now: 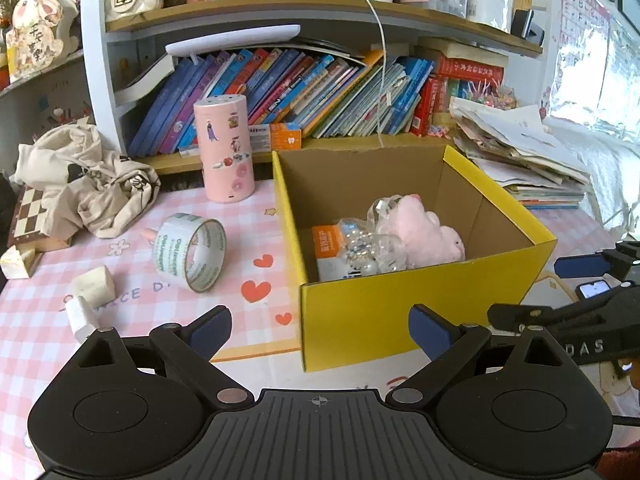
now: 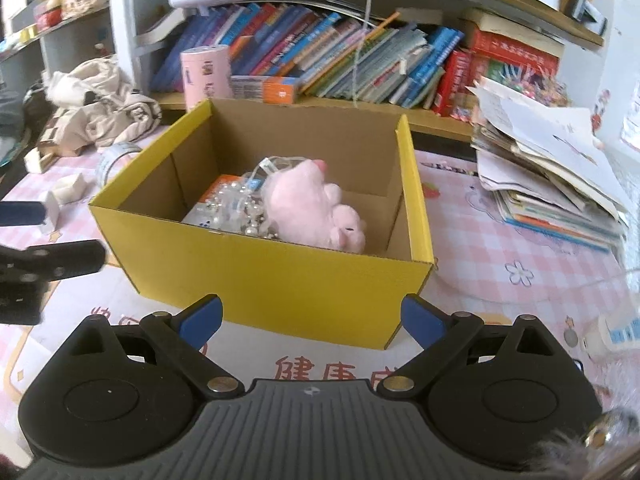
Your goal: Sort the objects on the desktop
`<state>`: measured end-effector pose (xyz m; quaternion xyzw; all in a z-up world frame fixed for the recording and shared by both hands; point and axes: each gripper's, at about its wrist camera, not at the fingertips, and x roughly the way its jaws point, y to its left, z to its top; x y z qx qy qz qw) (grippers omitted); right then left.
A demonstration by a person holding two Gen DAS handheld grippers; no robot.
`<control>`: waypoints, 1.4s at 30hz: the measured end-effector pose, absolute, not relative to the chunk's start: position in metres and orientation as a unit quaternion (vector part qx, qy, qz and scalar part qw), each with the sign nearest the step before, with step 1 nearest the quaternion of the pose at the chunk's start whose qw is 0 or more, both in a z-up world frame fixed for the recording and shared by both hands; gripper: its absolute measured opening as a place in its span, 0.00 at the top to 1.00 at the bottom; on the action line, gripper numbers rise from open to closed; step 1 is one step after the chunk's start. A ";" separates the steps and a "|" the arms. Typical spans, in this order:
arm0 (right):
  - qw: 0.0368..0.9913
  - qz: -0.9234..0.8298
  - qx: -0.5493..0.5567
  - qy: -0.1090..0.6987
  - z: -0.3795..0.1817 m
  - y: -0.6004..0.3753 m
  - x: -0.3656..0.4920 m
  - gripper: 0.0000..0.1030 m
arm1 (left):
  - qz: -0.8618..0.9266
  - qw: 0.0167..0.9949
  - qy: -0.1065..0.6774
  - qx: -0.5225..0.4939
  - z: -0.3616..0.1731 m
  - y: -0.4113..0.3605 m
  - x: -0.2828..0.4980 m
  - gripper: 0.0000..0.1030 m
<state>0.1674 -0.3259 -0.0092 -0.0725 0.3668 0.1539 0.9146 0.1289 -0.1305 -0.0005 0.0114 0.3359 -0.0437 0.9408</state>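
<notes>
Both grippers empty, both spread wide: left gripper [image 1: 320, 334] hovers low over the desk mat just in front of the yellow box [image 1: 400, 312], off its front-left corner; right gripper [image 2: 312, 320] hovers in front of the same box, facing its near wall. The box already holds a pink plush toy [image 2: 316, 208], a clear bag of beads [image 2: 236, 208] and an orange-and-white packet [image 1: 326, 240]. Loose items I still judge to need sorting all lie left of the box: the roll of clear tape [image 1: 190, 256] stands tilted on its edge well left of the box's left wall, its open core facing toward the left gripper and slightly right; a white eraser-like block [image 1: 94, 286] sits farther left of the tape, and a small white plug-like piece [image 1: 80, 316] lies nearer me, left of the box again. A pink cylinder with stickers [image 1: 226, 150] stands upright behind the tape, close to the box's back-left corner. Key relation: tape is ahead and to the left of the left gripper, and the box stands between it and the right gripper, so I judge the left the nearer arm. I'd expect to swing left and bite across the roll's wall; the tilt may let it roll away
</notes>
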 end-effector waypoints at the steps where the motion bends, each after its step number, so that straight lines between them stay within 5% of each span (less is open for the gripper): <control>1: 0.913 0.149 -0.066 0.374 -0.011 -0.324 0.166 0.06 | -0.045 0.940 0.338 0.011 -0.001 -0.127 0.127 0.06; 42: 0.896 0.108 -0.043 0.428 -0.022 -0.193 0.080 0.06 | -0.122 0.921 0.368 0.036 -0.004 -0.007 0.076 0.05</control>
